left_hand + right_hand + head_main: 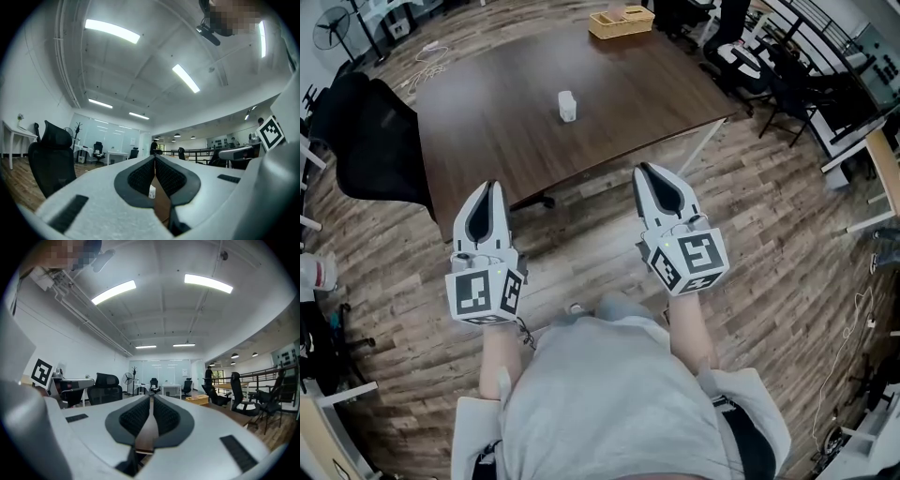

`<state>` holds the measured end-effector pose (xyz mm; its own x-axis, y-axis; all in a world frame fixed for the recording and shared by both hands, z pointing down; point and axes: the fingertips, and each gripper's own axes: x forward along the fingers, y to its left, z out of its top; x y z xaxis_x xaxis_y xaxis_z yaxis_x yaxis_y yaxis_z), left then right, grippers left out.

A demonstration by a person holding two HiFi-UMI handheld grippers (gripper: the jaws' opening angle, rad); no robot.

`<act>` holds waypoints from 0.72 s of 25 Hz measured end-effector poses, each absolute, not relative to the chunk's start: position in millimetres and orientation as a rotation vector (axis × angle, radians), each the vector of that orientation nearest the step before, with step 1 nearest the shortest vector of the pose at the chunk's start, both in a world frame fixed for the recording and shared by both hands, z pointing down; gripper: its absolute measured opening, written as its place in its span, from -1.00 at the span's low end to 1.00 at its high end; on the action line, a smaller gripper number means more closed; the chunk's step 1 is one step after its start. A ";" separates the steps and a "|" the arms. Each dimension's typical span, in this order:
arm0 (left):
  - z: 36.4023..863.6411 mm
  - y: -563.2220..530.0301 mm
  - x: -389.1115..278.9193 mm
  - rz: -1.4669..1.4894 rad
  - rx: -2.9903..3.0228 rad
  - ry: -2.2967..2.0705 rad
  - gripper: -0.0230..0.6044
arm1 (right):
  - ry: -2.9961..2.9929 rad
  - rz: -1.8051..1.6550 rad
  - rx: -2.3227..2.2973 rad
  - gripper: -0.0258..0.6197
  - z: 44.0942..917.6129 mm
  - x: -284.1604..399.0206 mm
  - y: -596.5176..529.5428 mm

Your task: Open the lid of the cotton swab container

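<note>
A small white cotton swab container [567, 105] stands upright near the middle of the dark wooden table [506, 141]; through the left gripper's jaws it shows as a tiny white box [152, 191]. My left gripper [493, 187] is shut and empty, held over the floor just short of the table's near edge. My right gripper [644, 172] is also shut and empty, level with it to the right, its tips at the table's near edge. Both point toward the table, well short of the container.
A yellow tray [621, 21] sits at the table's far edge. A black office chair [366, 141] stands at the table's left side, more chairs [750, 66] at the right. A white-legged desk [877, 159] is at the far right.
</note>
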<state>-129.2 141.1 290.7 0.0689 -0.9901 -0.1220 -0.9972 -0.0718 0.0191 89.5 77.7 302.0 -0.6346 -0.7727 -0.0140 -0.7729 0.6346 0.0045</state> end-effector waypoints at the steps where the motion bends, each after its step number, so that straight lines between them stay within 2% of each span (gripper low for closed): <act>1: 290.4 138.0 -129.7 0.160 -2.245 2.088 -0.89 | 2.830 0.014 -1.346 -0.83 302.9 90.4 75.1; 18: 293.5 24.4 -157.7 0.140 -2.205 2.134 -0.89 | 2.867 -0.011 -1.266 -0.83 308.5 53.8 -49.8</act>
<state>-157.7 24.4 293.5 0.0317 -0.9929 -0.1145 -0.9994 -0.0334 0.0130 53.8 -49.8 308.5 -0.6739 -0.7388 -0.0041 -0.7388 0.6739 -0.0096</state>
